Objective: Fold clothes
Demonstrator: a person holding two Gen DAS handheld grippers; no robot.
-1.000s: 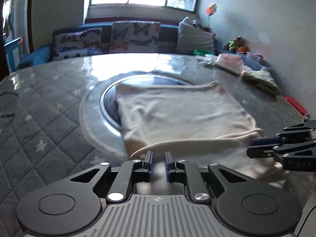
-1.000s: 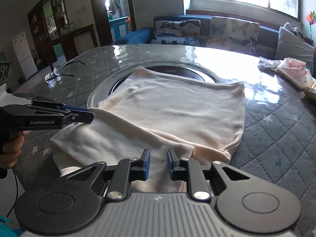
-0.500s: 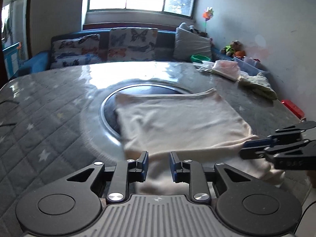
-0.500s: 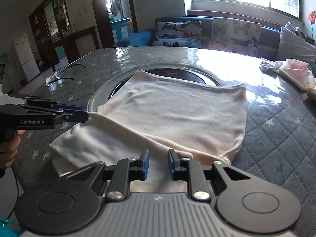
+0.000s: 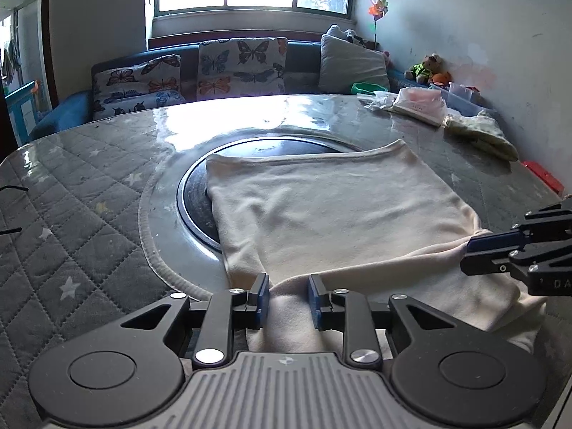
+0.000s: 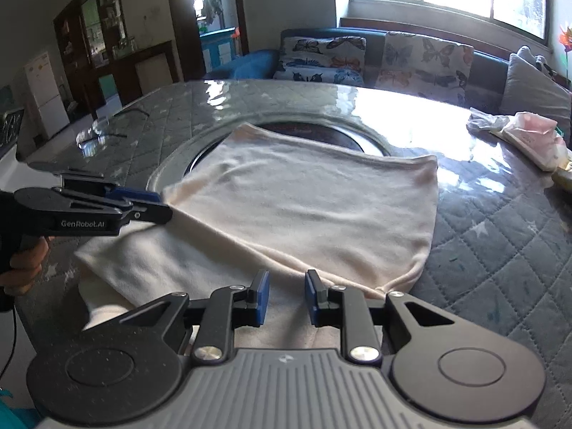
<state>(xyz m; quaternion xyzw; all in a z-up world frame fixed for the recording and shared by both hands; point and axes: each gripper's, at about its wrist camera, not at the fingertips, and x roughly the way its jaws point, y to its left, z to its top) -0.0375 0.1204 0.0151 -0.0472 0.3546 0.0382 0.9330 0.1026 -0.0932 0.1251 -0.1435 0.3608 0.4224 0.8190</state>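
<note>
On the left, the left hand-held gripper (image 5: 286,298) sits low at the near edge of the cream garment (image 5: 332,207), which lies spread over the quilted counter (image 5: 82,193) and half covers the dark round inset (image 5: 195,193) at its middle. Its jaws have just been opening; the folded-over hem runs between the blue pads (image 5: 263,298), but there is daylight either side of the cloth, so it looks spread and no longer pinching. Across the middle, a near flap of the garment has been brought forward onto the body, leaving a soft diagonal ridge from one gripper to the other.

On the right, the right hand-held gripper (image 6: 286,298) is at the garment's other near corner, jaws a little apart with cloth lying between the pads (image 6: 312,298); I cannot tell whether they press it or merely straddle it.

By my reading, one fold has been laid and is being let go. The next move likely calls for both grippers to clear the cloth without dragging the ridge, then take fresh hold of an edge for the following fold. Further right, other clothes (image 5: 479,136) wait by the wall.
</note>
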